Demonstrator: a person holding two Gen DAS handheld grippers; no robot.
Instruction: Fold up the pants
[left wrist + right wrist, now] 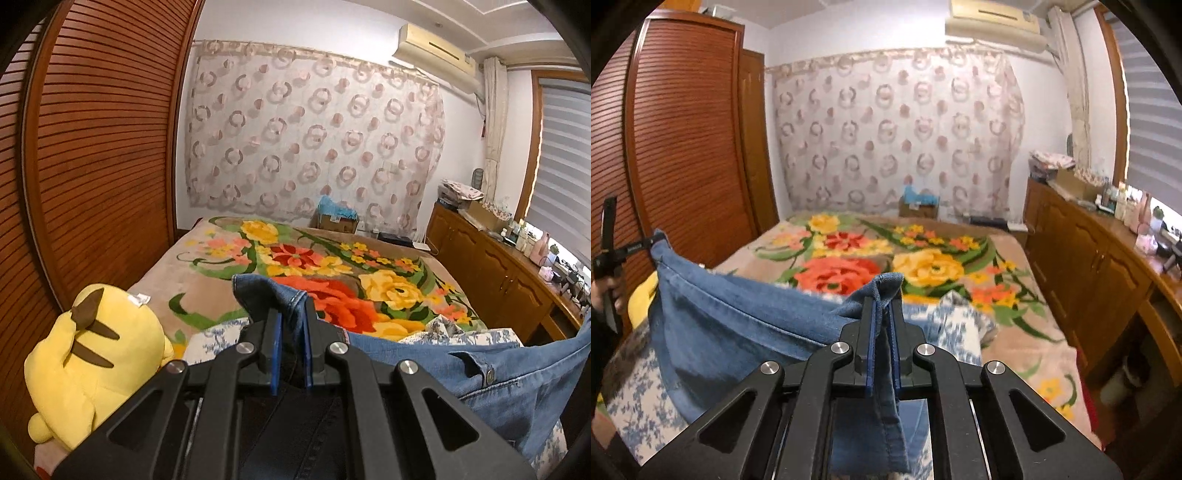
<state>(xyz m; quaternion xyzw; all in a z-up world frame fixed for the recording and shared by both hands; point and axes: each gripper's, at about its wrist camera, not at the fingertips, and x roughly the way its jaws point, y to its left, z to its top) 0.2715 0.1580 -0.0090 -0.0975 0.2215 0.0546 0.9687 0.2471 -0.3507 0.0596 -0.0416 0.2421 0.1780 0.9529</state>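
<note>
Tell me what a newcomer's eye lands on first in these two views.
First, the blue denim pants, lifted and stretched between the left gripper and the right gripper, each clamped on a bunch of denim. Behind them the bright floral blanket covers the bed, and a yellow plush toy lies at its left edge.

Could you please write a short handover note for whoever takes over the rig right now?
Left tool: shut on the jeans, pinching one denim corner.
Right tool: shut on another corner of the same jeans.
The jeans hang stretched between both tools, lifted above the floral blanket on the bed. A blue-and-white patterned cloth lies beneath them, and a yellow plush toy sits to the left.
Done: both corners gripped and raised.
Left: no fold is visible yet; lay the jeans down and fold them.
</note>
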